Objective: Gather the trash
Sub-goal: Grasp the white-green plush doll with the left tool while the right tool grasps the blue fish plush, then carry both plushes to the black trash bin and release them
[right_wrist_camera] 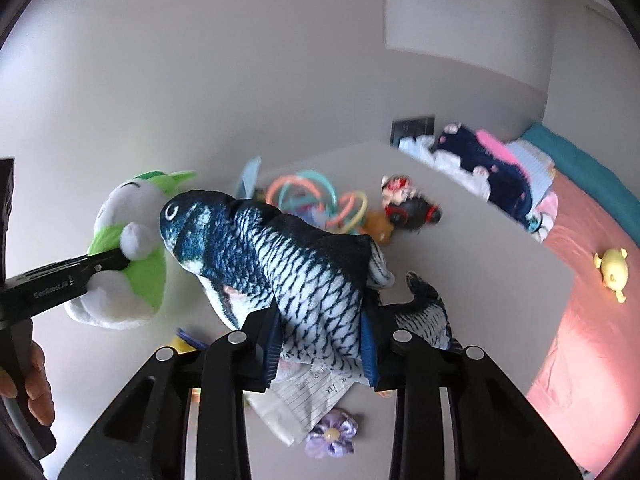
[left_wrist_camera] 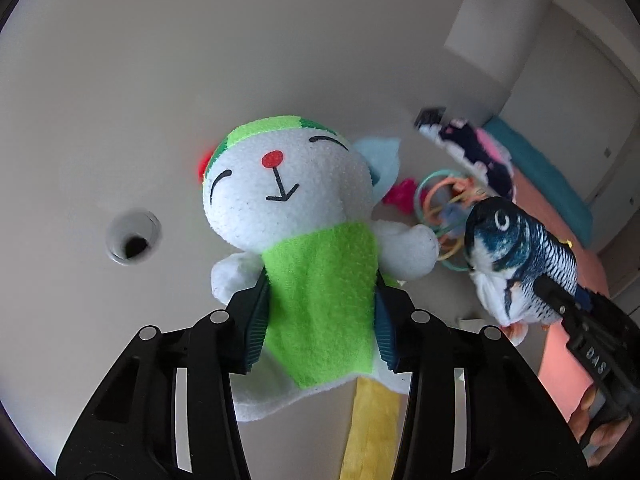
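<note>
Left claw (left_wrist_camera: 320,316) was clamped on the white-and-green plush toy (left_wrist_camera: 296,208) — teal pads pressed into both sides of its green bib, head up and facing the camera, lifted off the counter (left_wrist_camera: 80,120). Yellow cloth strip (left_wrist_camera: 372,428) hung below the toy, between the claw's arms. Ahead and to the left of this claw, a round hole (left_wrist_camera: 134,242) sat in the counter.

Right claw (right_wrist_camera: 322,346) was clamped on the plush fish (right_wrist_camera: 280,256) around its mid-body, head pointing up-left, tail (right_wrist_camera: 430,308) drooping to the right of the claw. Fish also lifted, just beside the plush toy, which showed to the left of it in the right wrist view.

Under the right claw, on the counter: lined paper with handwriting (right_wrist_camera: 308,396) and a purple fabric flower (right_wrist_camera: 332,436). Beyond the claw — a tangle of pastel plastic rings (right_wrist_camera: 316,200), a small red-and-black toy (right_wrist_camera: 412,208) near them, then a pile of dark-blue and white clothing (right_wrist_camera: 480,160) at the counter's far edge. Right of the claw, a pink bed (right_wrist_camera: 580,340) with a small yellow toy (right_wrist_camera: 612,272) on it.
</note>
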{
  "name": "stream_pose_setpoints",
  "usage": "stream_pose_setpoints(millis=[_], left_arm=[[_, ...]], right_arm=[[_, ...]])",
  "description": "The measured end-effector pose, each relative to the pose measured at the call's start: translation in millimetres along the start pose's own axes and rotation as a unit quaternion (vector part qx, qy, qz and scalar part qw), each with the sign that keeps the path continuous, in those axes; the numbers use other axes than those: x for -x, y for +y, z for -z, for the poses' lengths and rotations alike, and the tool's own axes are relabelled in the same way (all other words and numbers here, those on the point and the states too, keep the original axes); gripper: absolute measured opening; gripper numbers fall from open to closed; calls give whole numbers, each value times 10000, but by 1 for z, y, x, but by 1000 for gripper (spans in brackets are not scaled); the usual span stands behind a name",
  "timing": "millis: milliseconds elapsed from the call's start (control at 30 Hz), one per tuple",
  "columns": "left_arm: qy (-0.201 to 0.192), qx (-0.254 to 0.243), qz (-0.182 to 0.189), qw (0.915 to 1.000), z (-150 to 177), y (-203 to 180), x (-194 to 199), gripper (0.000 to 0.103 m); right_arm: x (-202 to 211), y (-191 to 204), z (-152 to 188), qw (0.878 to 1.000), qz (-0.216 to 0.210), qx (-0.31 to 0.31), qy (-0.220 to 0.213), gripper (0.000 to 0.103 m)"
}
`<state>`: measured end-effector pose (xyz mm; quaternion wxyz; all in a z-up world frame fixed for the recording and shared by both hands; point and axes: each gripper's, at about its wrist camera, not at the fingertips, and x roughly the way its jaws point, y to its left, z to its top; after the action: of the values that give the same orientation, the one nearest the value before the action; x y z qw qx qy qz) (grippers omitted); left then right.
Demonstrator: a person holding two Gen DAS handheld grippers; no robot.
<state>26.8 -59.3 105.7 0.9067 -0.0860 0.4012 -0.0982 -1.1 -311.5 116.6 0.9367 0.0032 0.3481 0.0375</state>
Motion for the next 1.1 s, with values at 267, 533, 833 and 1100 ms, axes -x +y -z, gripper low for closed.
stream_pose_setpoints(millis=[267,533,833,1100], left_arm=[[-514,-727,338,9955,23,-54,75,44],[-260,-1420,1012,9843,77,-142,65,45],[247,-2282,1785,9568,149,-250,46,47],[949,-3012,2293,9207,236,-354,27,47]], right_arm=[[81,-25,15,9977,275,-315,-539,34],[141,-89,74,9909,959,-745,-583,35],[194,-180,159,9713,1764,-1545,-397,36],[221,-259,239,9433,2324,-2371,-17,38]])
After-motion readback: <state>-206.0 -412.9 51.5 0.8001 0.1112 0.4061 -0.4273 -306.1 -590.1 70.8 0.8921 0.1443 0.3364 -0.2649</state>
